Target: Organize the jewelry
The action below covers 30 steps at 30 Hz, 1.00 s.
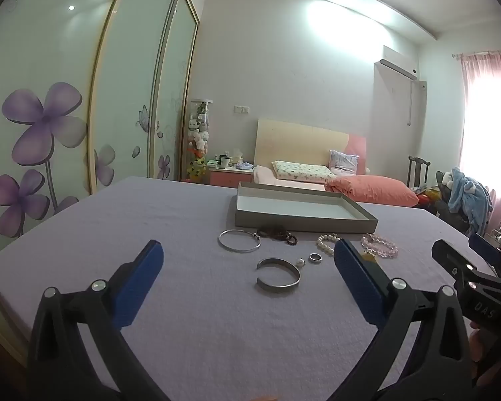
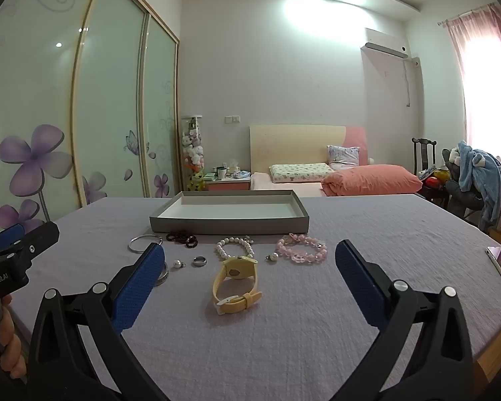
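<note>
While my left gripper [image 1: 248, 260] hovers with jaws spread wide and empty, its right blue pad [image 1: 357, 275] hides part of the white pearl bracelet [image 1: 327, 242]. I see the open silver cuff bangle [image 1: 279, 275] gaping leftward.

From my right gripper [image 2: 250, 264], likewise spread and empty, the yellow rubber-strapped wristwatch [image 2: 235, 280] lies lengthwise toward the shallow grey cardboard tray [image 2: 230, 222]; the left pad [image 2: 140, 287] covers that bangle.

the right gripper [image 2: 249, 269] hangs over a lavender bedsheet [image 2: 350, 334], its blue-padded jaws spread wide with nothing between them. just ahead lies a yellow watch [image 2: 235, 282], strap buckled. beyond it sit a pearl bracelet [image 2: 235, 245], a pink bead bracelet [image 2: 302, 249], a silver ring [image 2: 199, 261] and a dark bead bracelet [image 2: 182, 237]. a shallow grey tray [image 2: 230, 224] stands behind them, empty.
</note>
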Available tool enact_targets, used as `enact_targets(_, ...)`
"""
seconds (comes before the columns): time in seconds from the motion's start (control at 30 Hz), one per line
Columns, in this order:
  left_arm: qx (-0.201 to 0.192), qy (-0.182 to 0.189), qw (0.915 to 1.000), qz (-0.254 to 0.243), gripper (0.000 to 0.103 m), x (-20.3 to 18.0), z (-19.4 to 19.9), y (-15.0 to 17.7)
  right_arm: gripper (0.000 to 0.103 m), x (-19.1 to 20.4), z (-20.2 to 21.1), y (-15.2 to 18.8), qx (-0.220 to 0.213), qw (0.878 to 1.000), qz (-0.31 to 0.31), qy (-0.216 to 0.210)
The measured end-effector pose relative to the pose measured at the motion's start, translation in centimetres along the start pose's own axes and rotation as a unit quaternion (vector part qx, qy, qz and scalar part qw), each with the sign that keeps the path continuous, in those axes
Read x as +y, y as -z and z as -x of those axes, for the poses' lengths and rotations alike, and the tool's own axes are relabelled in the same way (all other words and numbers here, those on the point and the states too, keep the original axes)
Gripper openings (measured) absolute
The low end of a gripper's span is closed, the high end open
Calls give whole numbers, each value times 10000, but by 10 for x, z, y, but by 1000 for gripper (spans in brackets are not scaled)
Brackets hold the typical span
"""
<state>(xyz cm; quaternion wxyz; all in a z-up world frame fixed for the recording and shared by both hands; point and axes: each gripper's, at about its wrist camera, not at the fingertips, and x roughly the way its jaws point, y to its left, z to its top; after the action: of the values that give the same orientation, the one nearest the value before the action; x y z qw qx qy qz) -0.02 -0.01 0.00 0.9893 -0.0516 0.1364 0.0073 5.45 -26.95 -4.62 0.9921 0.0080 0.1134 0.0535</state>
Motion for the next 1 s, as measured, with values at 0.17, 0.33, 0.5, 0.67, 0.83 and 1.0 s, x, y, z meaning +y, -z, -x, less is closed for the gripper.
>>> enact_targets(0.17, 9, 20, 10000, 0, 99, -1, 1, 0, 101, 0, -1, 0, -1, 10000, -16, 14)
enact_targets(0.33, 14, 32, 10000, 34, 99, 0, 0, 0, 101, -2, -2, -1, 1, 10000, -36, 44)
enact_targets(0.5, 5, 39, 10000, 35, 99, 8, 0, -3, 101, 1, 3, -1, -45, 10000, -26, 19)
enact_targets(0.67, -1, 42, 10000, 52, 99, 6, 1, -6, 101, 0, 0, 0, -47, 10000, -29, 14)
enact_targets(0.83, -2, 51, 10000, 50, 99, 8, -1, -4, 101, 0, 1, -1, -48, 10000, -29, 15)
enact_targets(1.0, -19, 44, 10000, 51, 99, 4, 1, -3, 101, 0, 1, -1, -52, 10000, -33, 10)
